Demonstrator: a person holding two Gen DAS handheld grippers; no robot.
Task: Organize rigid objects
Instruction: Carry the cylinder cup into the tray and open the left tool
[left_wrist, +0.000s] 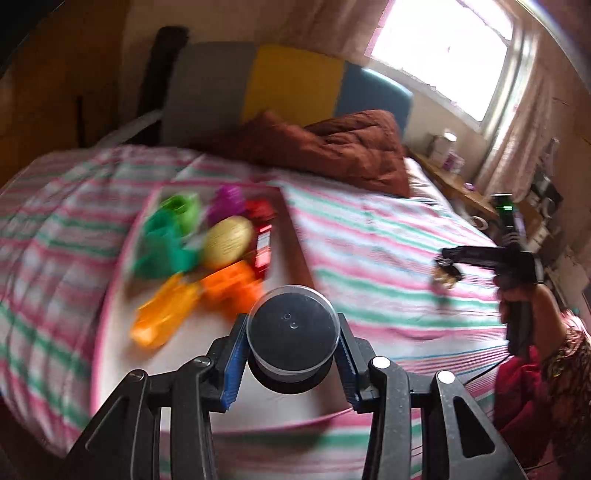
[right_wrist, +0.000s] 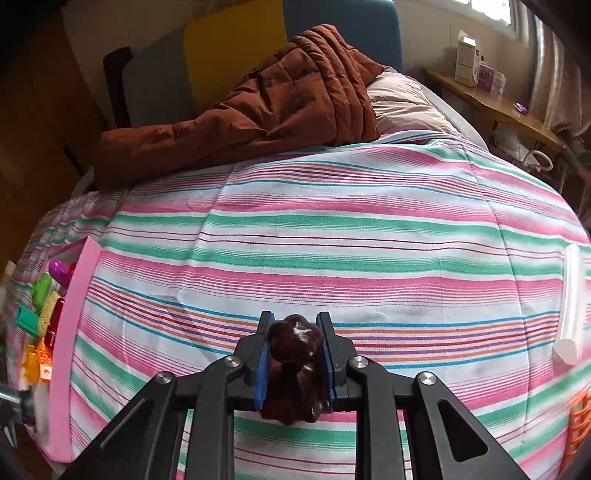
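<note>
Black round container (left_wrist: 293, 334) clamped in left gripper (left_wrist: 293, 354) jaws above pink-rimmed tray (left_wrist: 110, 295) of bright toys (left_wrist: 207, 243), brown figurine (right_wrist: 295, 365) pinched in right gripper (right_wrist: 295, 354) jaws over striped bed (right_wrist: 332, 240), brown quilt (right_wrist: 258, 103) behind, white tube (right_wrist: 570, 302) near right edge, window (left_wrist: 443, 51) beyond.

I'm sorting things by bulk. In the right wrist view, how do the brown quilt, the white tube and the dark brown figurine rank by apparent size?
1. Brown quilt, clearly largest.
2 and 3. White tube and dark brown figurine look alike in size; the figurine sits nearest the camera in the right gripper, so I won't rank them.
</note>
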